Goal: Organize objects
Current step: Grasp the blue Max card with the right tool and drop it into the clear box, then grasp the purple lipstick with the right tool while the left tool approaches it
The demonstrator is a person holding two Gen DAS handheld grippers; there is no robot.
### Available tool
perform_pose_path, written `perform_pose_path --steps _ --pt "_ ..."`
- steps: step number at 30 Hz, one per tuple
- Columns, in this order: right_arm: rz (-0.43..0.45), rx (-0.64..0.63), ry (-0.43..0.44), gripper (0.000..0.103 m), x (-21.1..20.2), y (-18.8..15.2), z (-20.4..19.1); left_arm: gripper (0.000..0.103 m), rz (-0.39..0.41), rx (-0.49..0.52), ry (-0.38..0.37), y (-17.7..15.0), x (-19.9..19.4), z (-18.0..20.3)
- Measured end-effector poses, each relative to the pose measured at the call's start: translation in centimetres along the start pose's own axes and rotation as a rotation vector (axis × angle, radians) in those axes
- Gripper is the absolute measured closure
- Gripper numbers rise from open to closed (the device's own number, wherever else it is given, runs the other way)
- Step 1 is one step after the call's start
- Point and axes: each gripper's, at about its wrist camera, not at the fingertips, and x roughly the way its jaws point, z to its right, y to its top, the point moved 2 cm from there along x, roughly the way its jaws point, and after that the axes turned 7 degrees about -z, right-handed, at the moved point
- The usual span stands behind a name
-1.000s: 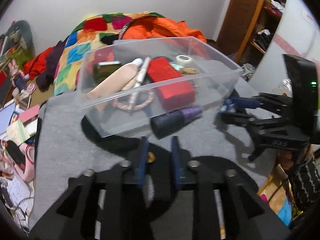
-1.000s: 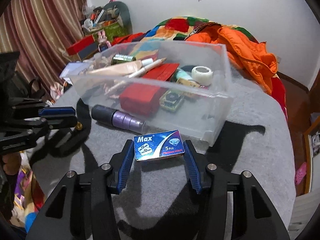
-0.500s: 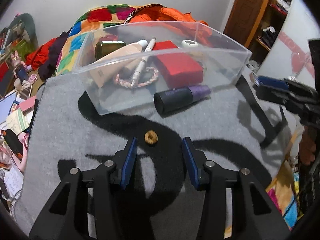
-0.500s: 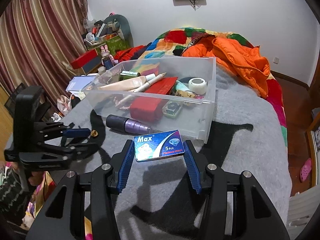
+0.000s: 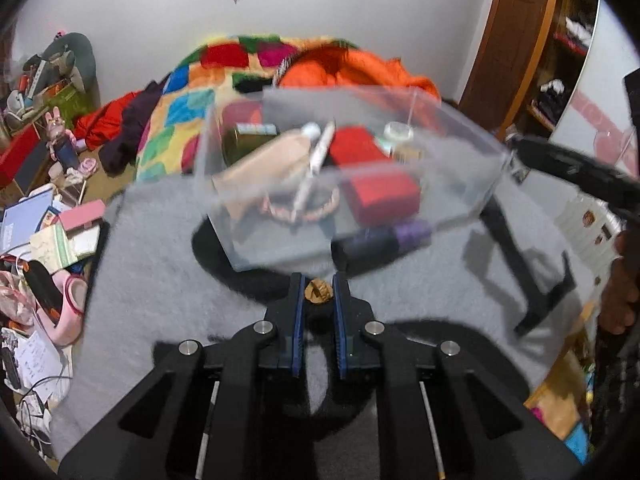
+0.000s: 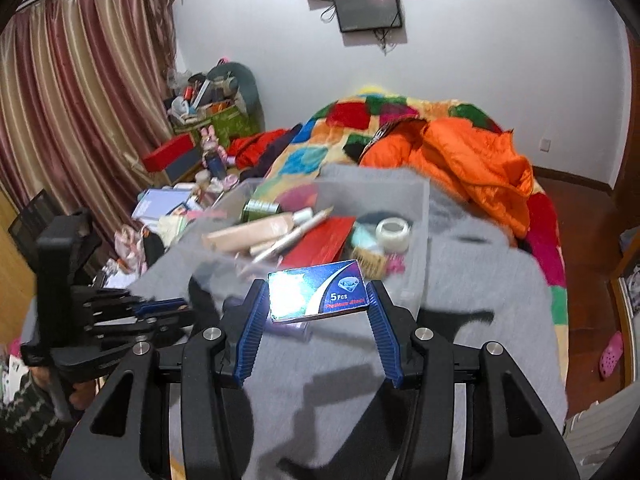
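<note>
My left gripper [image 5: 319, 286] is shut on a small brown nut-like object [image 5: 319, 292] and holds it above the grey cloth, just in front of the clear plastic bin [image 5: 460, 200]. My right gripper [image 6: 317, 300] is shut on a blue "Max" razor blade box [image 6: 318, 295], held raised in front of the bin [image 6: 420, 216]. The bin holds a red box [image 5: 376, 184], a beige tube [image 5: 264, 164], a pen, a bracelet, a tape roll [image 6: 394, 233] and a dark green jar [image 6: 260, 210]. A black and purple bottle [image 5: 380, 242] lies outside the bin's near wall.
The grey cloth [image 5: 160, 272] covers the work surface. An orange jacket [image 6: 472, 164] and a patchwork blanket [image 6: 344, 120] lie behind the bin. Clutter of books and boxes [image 5: 48, 228] sits off the left edge. The left gripper also shows in the right wrist view [image 6: 160, 312].
My left gripper opened around the brown object, then shut on it and lifted it. My right gripper rose higher with the blade box still held.
</note>
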Motion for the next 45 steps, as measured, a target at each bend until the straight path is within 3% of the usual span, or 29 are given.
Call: perform_pose_path --steps 7,16,20,24,34,40,45 --pt "0.001 0.072 -0.025 0.057 1.4 2.8 2.3 0.091 0.1 -0.017 0.006 3.9 -2.6 -0.8" --pt "-0.069 0.084 -0.03 0.057 5.3 3.7 2.2 0.091 0.021 -0.042 -0.022 6.6 1.5 -1.7" --pt "-0.108 0.07 -0.025 0.056 6.8 3.3 1.7 0.09 0.017 -0.028 -0.014 6.6 2.2 -1.4" --pt "-0.136 0.05 -0.024 0.054 7.1 2.8 1.3 0.073 0.018 -0.031 -0.02 6.5 1.8 -1.4" --pt "-0.056 0.01 0.027 0.05 2.2 1.2 0.0 0.069 0.066 0.035 -0.025 3.2 -1.7 -0.1" --pt "-0.089 -0.023 0.057 0.05 1.9 -0.9 -1.0 0.066 -0.007 0.058 -0.045 1.2 0.2 0.8" --pt "-0.205 -0.039 0.067 0.05 5.5 -2.6 -1.3 0.066 -0.097 0.066 -0.069 0.8 3.5 1.4"
